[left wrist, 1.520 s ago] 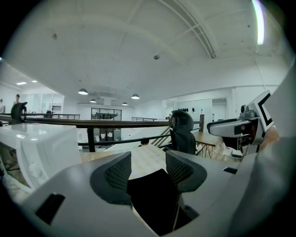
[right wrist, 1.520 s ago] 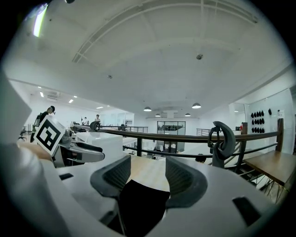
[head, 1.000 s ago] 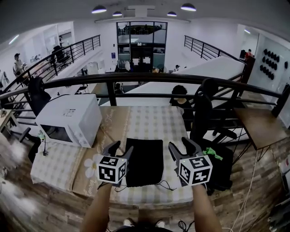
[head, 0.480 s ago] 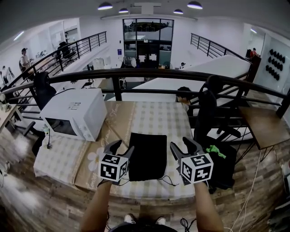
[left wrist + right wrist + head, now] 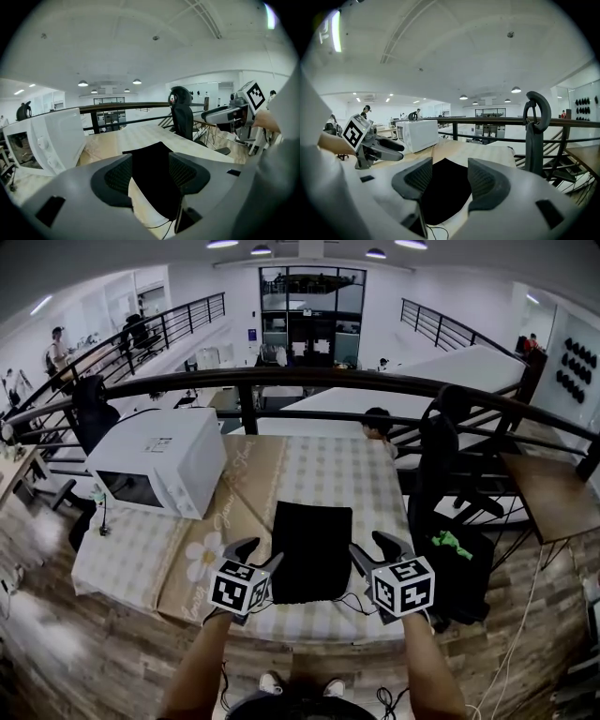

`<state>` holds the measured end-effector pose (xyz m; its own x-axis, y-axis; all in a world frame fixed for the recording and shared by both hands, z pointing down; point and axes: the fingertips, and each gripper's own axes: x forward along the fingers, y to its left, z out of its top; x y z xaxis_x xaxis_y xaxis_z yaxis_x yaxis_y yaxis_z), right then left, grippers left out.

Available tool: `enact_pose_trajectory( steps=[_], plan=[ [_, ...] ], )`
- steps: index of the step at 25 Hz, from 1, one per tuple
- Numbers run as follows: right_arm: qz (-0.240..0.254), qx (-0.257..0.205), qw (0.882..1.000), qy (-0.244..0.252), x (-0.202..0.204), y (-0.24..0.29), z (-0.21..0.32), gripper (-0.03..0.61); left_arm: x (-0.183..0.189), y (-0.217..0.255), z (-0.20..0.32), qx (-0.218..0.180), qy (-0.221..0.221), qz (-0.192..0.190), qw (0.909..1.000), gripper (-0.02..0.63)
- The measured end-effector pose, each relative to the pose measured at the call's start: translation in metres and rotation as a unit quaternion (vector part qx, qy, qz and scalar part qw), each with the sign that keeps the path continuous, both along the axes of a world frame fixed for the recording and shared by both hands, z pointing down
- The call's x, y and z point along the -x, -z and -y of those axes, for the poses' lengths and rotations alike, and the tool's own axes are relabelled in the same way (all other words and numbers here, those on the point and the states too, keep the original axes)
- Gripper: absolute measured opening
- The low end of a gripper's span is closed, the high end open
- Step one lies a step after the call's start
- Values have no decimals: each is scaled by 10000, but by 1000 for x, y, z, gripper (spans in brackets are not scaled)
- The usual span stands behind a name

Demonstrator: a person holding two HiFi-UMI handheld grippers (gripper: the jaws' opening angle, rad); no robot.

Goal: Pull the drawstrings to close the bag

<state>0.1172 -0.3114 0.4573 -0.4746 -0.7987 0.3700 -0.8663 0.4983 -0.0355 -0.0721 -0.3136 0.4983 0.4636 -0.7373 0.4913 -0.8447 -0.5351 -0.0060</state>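
1. I count one bag, black and flat, on the checked counter. It lies near the counter's near edge, between my two claws.
2. There are two claws. The left claw sits just beside the bag's near left corner, and the right claw just beside its near right corner.
3. There is one white microwave, on the far left of the counter and well apart from the bag.
4. The bag's long axis runs near to far. Its thin drawstrings trail from the near end, towards me. I can't tell how many separate cords there are.
5. In the left gripper view the left claw is spread and pinching nothing. The bag shows through the gap, with a cord at its near end.
6. In the right gripper view the right claw is also spread and empty. The bag lies beyond its gap.
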Motion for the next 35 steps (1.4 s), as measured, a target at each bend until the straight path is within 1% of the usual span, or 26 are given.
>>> enact_pose_trajectory(
  steps=[10, 13, 17, 21, 28, 33, 35],
  plan=[
    [-234, 539, 9977, 334, 13, -51, -11, 221, 0, -48, -18, 455, -547, 261, 9971, 256],
    [-243, 652, 9968, 396, 16, -62, -13, 221, -1, -66, -27, 636, -764, 486, 9939, 259],
    [-385, 817, 9944, 554, 20, -79, -17, 230, -1, -89, -43, 896, -1095, 743, 9872, 264],
    [-715, 1036, 9877, 932, 25, -102, -26, 239, 0, -109, -56, 1151, -1345, 907, 9800, 268],
    [-959, 1423, 9771, 1259, 26, -138, -44, 241, -2, -134, -68, 1428, -1635, 1209, 9686, 270],
    [-1156, 1676, 9675, 1501, 27, -160, -57, 242, -2, -153, -78, 1638, -1960, 1537, 9545, 270],
    [-1282, 1756, 9621, 1645, 27, -169, -62, 242, -1, -158, -79, 1675, -2035, 1640, 9506, 270]
  ],
)
